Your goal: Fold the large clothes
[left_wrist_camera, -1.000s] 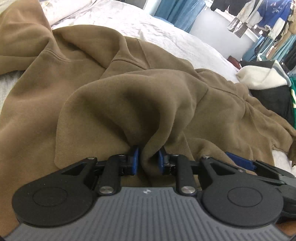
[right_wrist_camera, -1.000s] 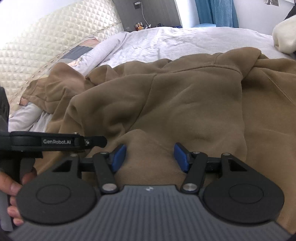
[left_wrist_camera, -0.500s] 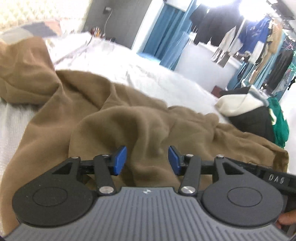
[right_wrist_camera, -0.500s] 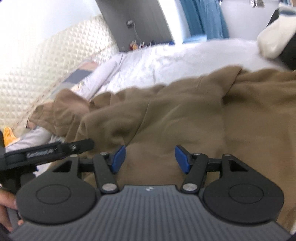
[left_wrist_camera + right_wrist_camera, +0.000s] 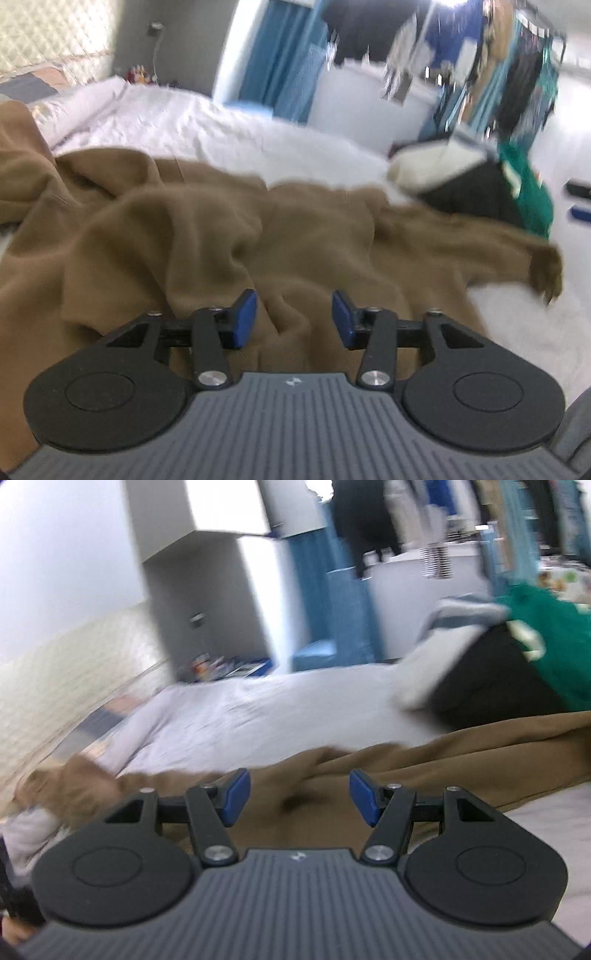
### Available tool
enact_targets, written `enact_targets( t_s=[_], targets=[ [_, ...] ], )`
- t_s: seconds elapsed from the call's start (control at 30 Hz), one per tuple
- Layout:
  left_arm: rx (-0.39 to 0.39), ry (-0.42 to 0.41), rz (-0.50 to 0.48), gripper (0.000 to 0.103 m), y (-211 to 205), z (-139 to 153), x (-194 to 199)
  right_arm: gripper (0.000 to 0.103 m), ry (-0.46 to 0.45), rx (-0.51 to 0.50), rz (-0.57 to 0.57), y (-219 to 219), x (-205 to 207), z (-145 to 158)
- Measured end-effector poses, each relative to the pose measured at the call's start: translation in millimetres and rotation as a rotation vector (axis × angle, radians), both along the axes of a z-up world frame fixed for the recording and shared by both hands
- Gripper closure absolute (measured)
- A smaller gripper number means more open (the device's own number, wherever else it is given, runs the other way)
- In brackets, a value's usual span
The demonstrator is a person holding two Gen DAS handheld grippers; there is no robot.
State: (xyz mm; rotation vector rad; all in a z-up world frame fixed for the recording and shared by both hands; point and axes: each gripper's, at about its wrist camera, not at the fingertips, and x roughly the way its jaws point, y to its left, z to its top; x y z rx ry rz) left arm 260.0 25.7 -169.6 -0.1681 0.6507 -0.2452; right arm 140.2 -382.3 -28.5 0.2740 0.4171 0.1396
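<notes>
Beneath both sets of fingers: brown garment [image 5: 229, 236] crumpled on the white bed [image 5: 236, 122].
Left gripper [image 5: 294, 317] is closing, nothing gripped; right gripper [image 5: 300, 797] half open, empty. No legible writing. Only the left view shows a sleeve end, right of the fingers.

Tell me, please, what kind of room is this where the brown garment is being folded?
Most likely a bedroom. The brown hoodie lies on a bed with a white sheet, a quilted headboard stands behind it, and clothes hang on a rack at the far side.
</notes>
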Motion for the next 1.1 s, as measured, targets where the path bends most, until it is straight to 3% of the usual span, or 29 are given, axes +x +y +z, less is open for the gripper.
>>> enact_targets(
  t_s=[0.07,0.17,0.43,0.5,0.67,0.8,0.9,1.03,1.1],
  targets=[
    [0.056,0.043,0.009,0.059,-11.1,-13.5,4.2,0.041,0.015,0.029,-0.089,-39.3,2.5,-5.8],
    [0.082,0.068,0.022,0.059,-14.1,-21.4,9.7,0.039,0.039,0.083,-0.194,-88.1,9.5,-29.3],
    [0.023,0.08,0.054,0.059,-6.1,-20.5,7.6,0.038,0.162,0.232,-0.343,-175.6,47.5,-122.5],
    [-0.006,0.082,0.074,0.059,-1.8,-18.4,11.6,0.03,0.178,0.277,-0.374,-194.3,58.8,-145.9],
    [-0.052,0.078,0.128,0.059,4.6,-15.2,20.1,0.028,0.232,0.337,-0.453,-233.2,86.2,-197.1],
    [-0.054,0.065,0.154,0.058,2.5,-15.9,25.2,0.024,0.122,0.409,-0.496,-264.8,110.4,-213.7],
    [-0.049,0.054,0.173,0.056,-0.3,-15.8,29.3,0.024,0.065,0.445,-0.61,-295.2,124.4,-220.2],
    [-0.055,0.057,0.203,0.054,-2.0,-16.2,37.0,0.024,-0.039,0.635,-0.751,-347.8,122.3,-231.5],
    [-0.052,0.056,0.215,0.053,-3.5,-16.6,41.2,0.023,-0.077,0.663,-0.778,-366.2,123.5,-232.7]
  ],
)
